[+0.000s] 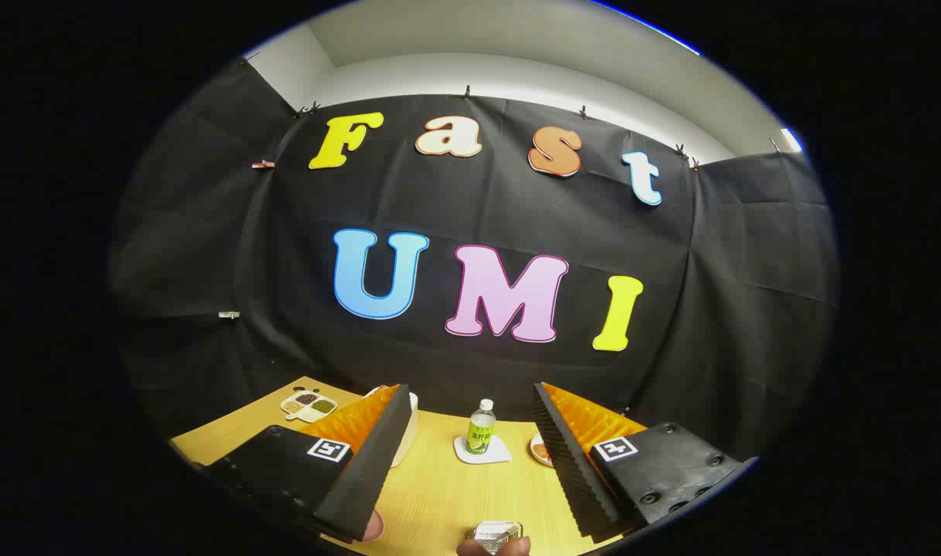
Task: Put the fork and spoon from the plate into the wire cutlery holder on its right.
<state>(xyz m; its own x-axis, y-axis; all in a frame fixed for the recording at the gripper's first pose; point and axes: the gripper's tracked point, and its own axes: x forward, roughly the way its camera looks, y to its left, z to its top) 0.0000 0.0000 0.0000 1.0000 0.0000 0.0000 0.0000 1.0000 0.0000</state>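
My gripper (470, 390) is open and held high above the wooden table (439, 494), with nothing between its fingers. Close under the gripper, between the two fingers, the top of a shiny metal mesh thing (498, 530) peeks in; it looks like the wire cutlery holder. A rounded brownish shape (493, 547) lies just in front of it, too cut off to identify. A pink rounded edge (374, 527) shows under the left finger, possibly a plate rim.
Beyond the fingers, a small green-labelled bottle (481, 427) stands on a white coaster (482, 450). A divided dish of beans (308, 405) sits at the far left. A white vessel (408, 432) is partly hidden by the left finger, and a small plate (540, 450) by the right finger.
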